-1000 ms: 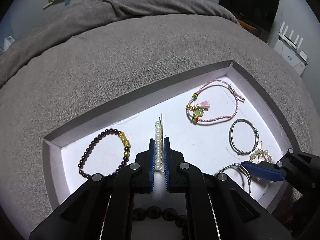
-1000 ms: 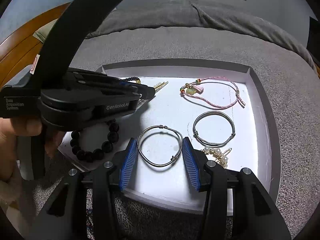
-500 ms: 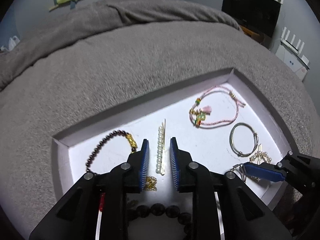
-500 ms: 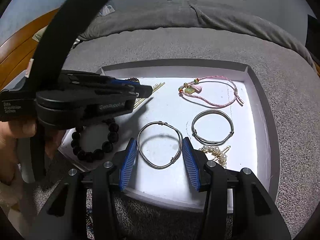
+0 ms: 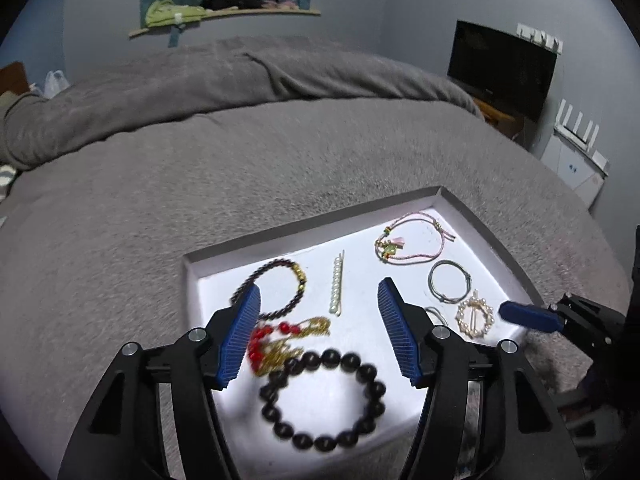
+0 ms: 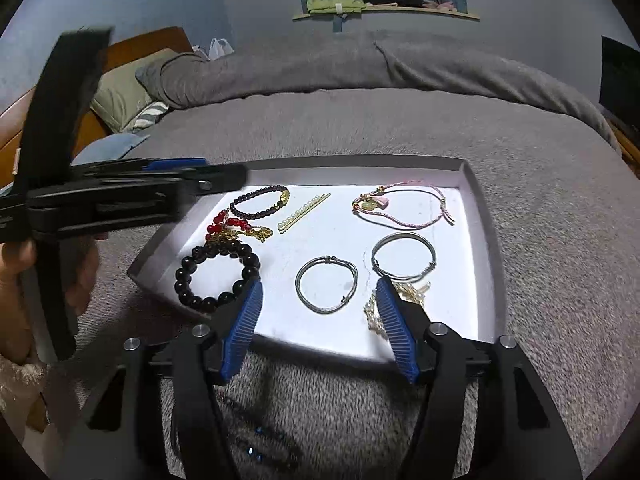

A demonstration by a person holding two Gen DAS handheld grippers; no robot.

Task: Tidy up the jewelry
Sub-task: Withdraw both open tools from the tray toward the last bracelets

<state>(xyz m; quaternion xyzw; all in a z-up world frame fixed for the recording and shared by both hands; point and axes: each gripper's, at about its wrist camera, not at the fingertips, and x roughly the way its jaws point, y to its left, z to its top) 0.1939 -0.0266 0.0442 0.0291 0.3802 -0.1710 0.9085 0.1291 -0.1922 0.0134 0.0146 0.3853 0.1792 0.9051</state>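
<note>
A white tray (image 5: 304, 224) with a grey rim lies on the bed and holds the jewelry. My left gripper (image 5: 318, 286) hovers over its near side, jaws opening, nothing between the pads. Beyond it lie the pearl hair pin (image 5: 336, 288), a dark red bead bracelet (image 5: 276, 288), a red-and-gold piece (image 5: 280, 340) and a black bead bracelet (image 5: 324, 396). My right gripper (image 6: 319, 285) is above the tray's (image 6: 360, 162) front edge, jaws opening. A silver bangle (image 6: 326, 284) lies flat between its fingers, untouched. A second bangle (image 6: 402, 256), a pink cord bracelet (image 6: 400, 204) and a pearl brooch (image 5: 476, 318) lie to the right.
A grey blanket (image 5: 200, 184) covers the bed all around the tray. A black screen (image 5: 500, 68) and a white cabinet (image 5: 576, 160) stand at the right. A wooden headboard (image 6: 132, 46) and pillows are at the left. A hand (image 6: 16, 256) holds the left gripper (image 6: 224, 174).
My left gripper let go of the pearl hair pin, opened wide and drew back and up. My right gripper widened its jaws around the silver bangle and pulled back a little.
</note>
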